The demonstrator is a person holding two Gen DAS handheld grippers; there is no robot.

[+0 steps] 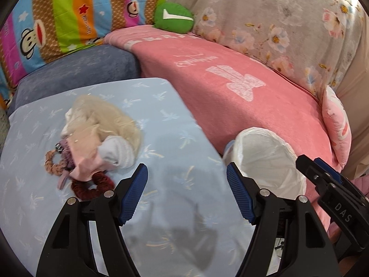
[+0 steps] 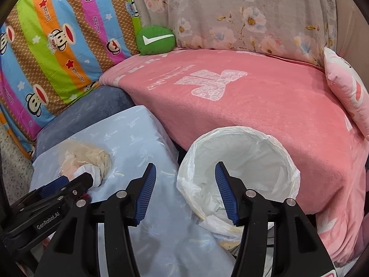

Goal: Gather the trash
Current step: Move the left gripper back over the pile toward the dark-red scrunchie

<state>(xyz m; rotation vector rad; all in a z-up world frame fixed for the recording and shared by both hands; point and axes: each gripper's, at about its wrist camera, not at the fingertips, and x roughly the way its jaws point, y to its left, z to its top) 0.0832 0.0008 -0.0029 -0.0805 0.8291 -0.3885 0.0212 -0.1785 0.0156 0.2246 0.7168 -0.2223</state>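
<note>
Trash pile (image 1: 96, 138) untouched; left gripper (image 1: 186, 184) and right gripper (image 2: 184, 184) gape empty; scrunchies (image 1: 92, 187) risk getting binned.

A heap of cloth scraps (image 1: 101, 124) and hair ties (image 1: 92, 185) is laid on the cushion (image 1: 161, 138). The lined bin (image 2: 239, 161) is placed to the right of the cushion, before the blanket (image 2: 253, 106). A round pillow (image 2: 155, 39) is set behind the blanket, against the upright cushions (image 2: 57, 34).

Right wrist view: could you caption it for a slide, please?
Open right gripper above lined bin; trash pile left.
</note>
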